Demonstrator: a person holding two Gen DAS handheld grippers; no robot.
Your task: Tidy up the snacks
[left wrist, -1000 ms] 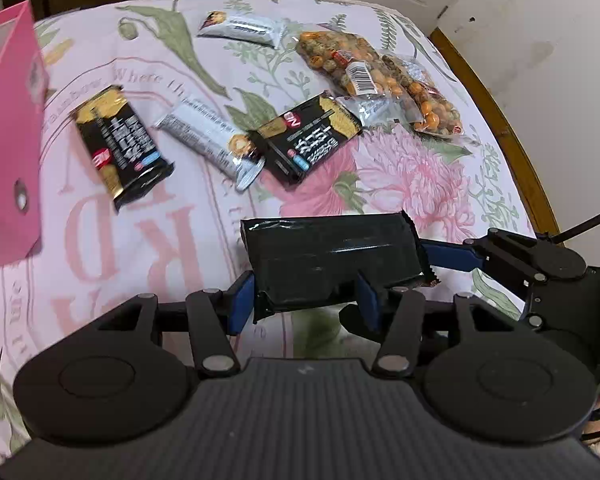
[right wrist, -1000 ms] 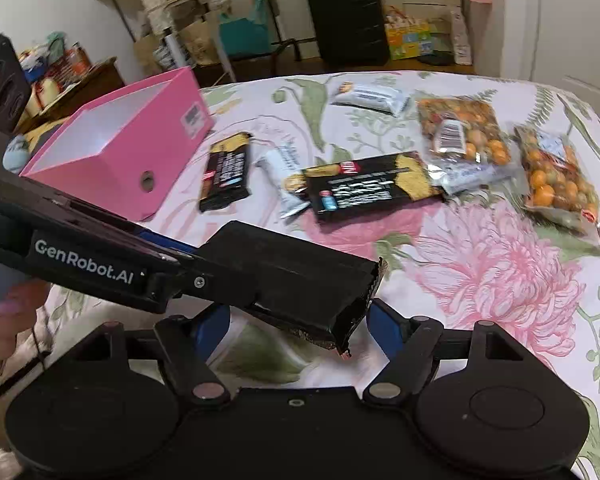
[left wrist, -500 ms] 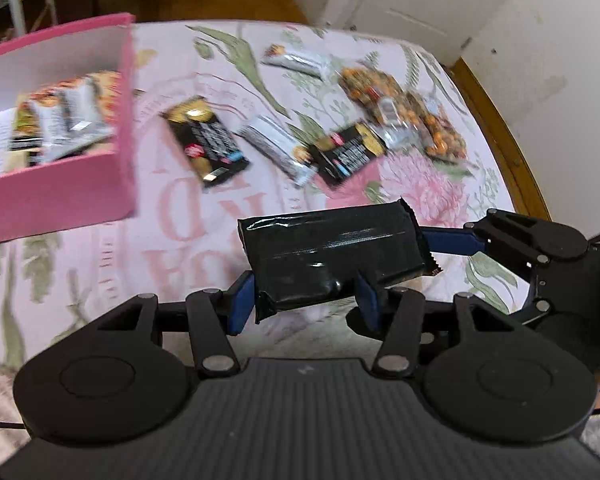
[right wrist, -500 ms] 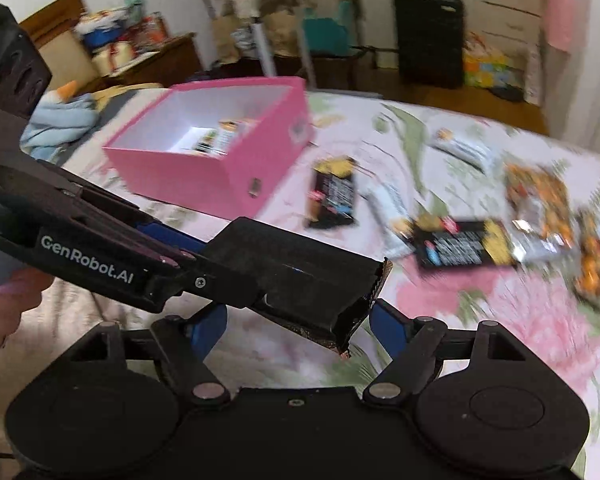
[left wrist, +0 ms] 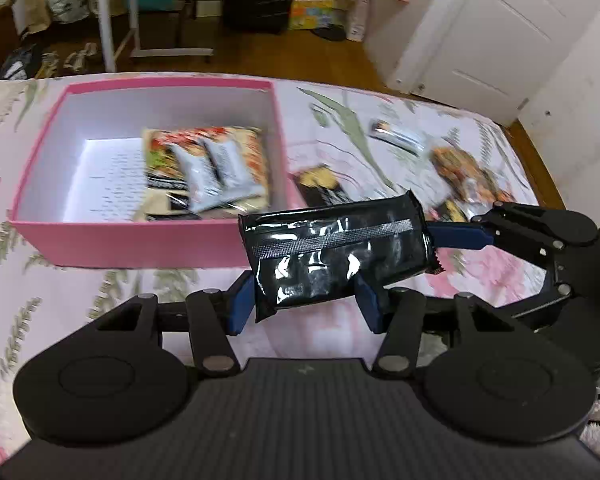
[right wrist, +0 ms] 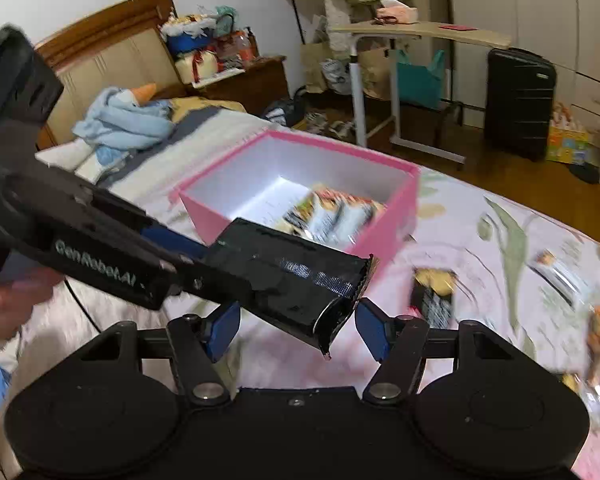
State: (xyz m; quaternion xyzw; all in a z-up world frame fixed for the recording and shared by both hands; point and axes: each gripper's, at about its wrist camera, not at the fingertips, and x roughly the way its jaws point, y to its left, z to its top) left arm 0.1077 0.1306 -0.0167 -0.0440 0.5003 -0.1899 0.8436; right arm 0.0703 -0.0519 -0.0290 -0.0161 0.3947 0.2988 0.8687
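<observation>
1. The left gripper (left wrist: 306, 306) is partly closed, its blue pads pressing on the near end of a black snack packet (left wrist: 336, 254). The packet is held in the air, lying roughly crosswise, with a silvery seam along its face.
2. The right gripper (right wrist: 296, 330) reaches the same packet (right wrist: 296, 280) from the other end. Its jaws have just been closing, and the packet's crimped end sits between them. In the right wrist view small gaps show beside both pads, so I read it as not yet clamped.
3. In the left wrist view one blue finger (left wrist: 458, 236) of the right gripper lies against the packet's far end.
4. The packet hangs just in front of the near wall of the pink box (left wrist: 140, 246), which stands on the bed (left wrist: 100, 292) with its flowered cover.
5. Inside the box lies a colourful snack bag (left wrist: 204, 166) with two pale bars on it.
6. More snacks remain on the bed to the right of the box: a silver bar (left wrist: 398, 134), an orange bag (left wrist: 464, 174) and a black-and-yellow packet (left wrist: 324, 188).
7. Compared with a second ago, both grippers have carried the packet from over the scattered snacks towards the box, whose inside is now in full view.
8. The left gripper's hold looks unchanged, while the right jaws stand narrower than before.
</observation>
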